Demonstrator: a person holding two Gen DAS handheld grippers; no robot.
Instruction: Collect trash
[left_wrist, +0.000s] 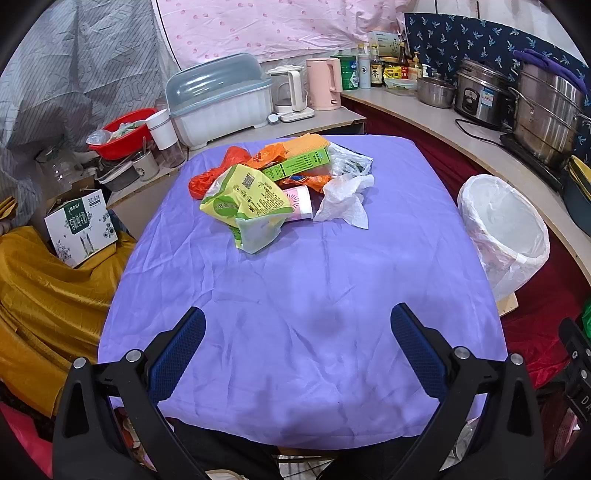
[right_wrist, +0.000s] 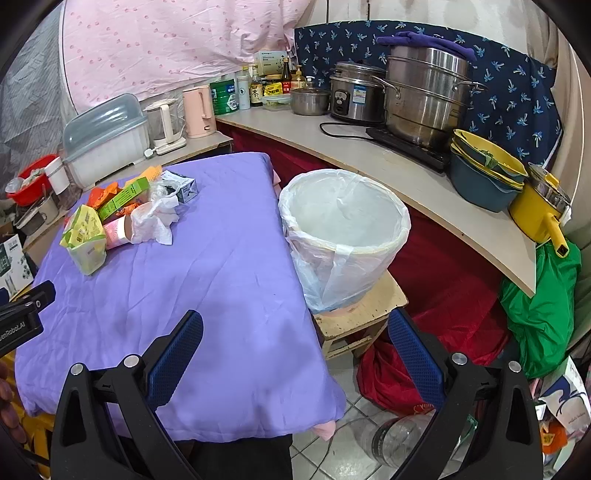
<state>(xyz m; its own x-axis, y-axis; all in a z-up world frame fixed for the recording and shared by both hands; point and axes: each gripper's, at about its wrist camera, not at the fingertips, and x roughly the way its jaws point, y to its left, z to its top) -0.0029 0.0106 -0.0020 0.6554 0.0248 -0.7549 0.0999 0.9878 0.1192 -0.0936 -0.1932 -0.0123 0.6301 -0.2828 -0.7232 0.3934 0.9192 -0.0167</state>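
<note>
A: Where is the trash sitting?
B: The trash pile (left_wrist: 284, 184) is lying upper centre on the purple cloth (left_wrist: 295, 295); lower items are hiding under wrappers.
A: Grippers?
B: The left gripper (left_wrist: 297, 325) and right gripper (right_wrist: 295, 325) are both gaping, empty. The bin (right_wrist: 343, 236) is standing centre-right, base cut off.

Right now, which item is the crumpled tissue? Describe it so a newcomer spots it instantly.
Start at the purple-covered table and find the trash pile at its far end. The crumpled tissue lies on the pile's right edge, on the side of the lined bin, beside the pink cup. It is the only plain white, soft, unprinted piece there.
</note>
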